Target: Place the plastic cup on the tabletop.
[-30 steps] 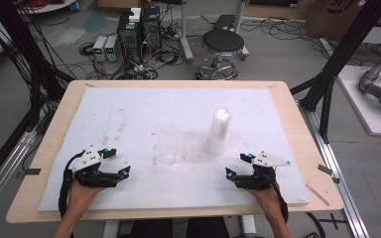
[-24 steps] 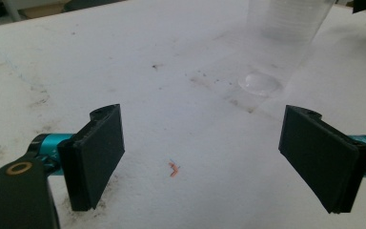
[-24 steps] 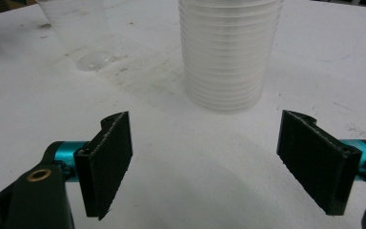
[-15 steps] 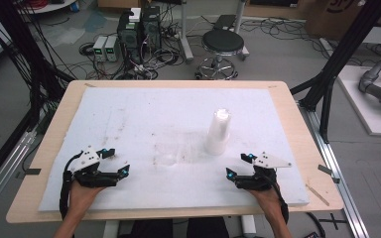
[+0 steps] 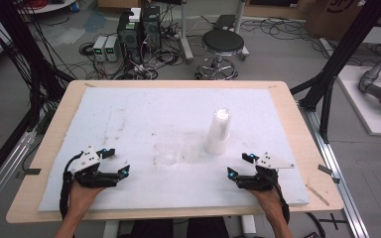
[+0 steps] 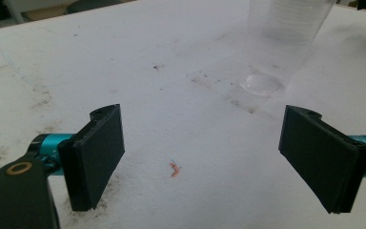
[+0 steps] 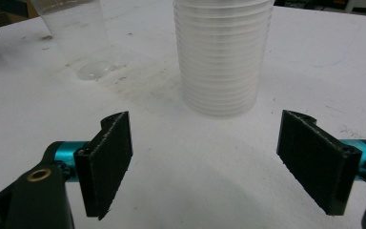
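A stack of clear plastic cups (image 5: pixel 218 131) (image 7: pixel 223 52) stands upside down near the middle of the white foam board (image 5: pixel 144 109). To its left, a single clear cup (image 5: pixel 168 153) (image 6: pixel 286 33) (image 7: pixel 74 28) stands upright on the board. My left gripper (image 5: pixel 117 162) (image 6: pixel 209 157) rests at the board's front left, open, nothing between its jaws. At the front right my right gripper (image 5: pixel 239 165) (image 7: pixel 209 162) rests open and empty, pointing toward the stack.
The board lies on a wooden table (image 5: pixel 297 119). Behind the table on the floor are a round stool (image 5: pixel 222 42), computer boxes (image 5: pixel 139 29) and tangled cables. Black frame posts (image 5: pixel 337 64) stand at both sides.
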Motion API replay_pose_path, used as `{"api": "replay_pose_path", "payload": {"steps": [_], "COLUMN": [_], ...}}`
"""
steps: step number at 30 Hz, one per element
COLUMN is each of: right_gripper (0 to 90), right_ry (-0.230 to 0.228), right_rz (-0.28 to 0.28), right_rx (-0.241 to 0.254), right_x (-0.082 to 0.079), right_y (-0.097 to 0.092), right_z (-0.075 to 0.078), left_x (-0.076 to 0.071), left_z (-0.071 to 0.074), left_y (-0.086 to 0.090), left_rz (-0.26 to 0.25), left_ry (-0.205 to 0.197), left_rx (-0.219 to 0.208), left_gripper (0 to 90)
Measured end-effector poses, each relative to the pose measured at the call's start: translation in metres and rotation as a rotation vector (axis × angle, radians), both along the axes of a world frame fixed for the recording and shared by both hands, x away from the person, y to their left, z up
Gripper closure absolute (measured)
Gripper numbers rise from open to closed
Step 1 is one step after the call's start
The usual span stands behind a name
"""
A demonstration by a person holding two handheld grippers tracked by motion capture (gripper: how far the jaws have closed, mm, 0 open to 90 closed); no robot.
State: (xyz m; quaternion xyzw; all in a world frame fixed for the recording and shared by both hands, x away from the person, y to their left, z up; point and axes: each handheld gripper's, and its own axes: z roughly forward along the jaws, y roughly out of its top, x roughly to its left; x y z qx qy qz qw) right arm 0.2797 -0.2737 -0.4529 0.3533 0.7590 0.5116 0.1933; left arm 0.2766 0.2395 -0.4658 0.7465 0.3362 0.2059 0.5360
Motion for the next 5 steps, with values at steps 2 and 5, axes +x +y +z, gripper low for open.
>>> {"api": "replay_pose_path", "payload": {"steps": [2,5], "right_gripper": [19.0,19.1], "right_ry": [-0.009,-0.014], "right_rz": [-0.003,-0.017], "right_rx": [-0.001,0.01], "right_x": [0.0001,-0.0011], "right_y": [-0.0003,-0.001], "right_z": [-0.0001,0.0], "left_x": [-0.0007,-0.0013], "left_z": [-0.0001,-0.0001], "left_y": [0.0,-0.0001], "left_rz": [0.006,0.01], "left_ry": [-0.009,-0.014], "left_rx": [0.0,0.001], "left_gripper": [15.5,15.5]}}
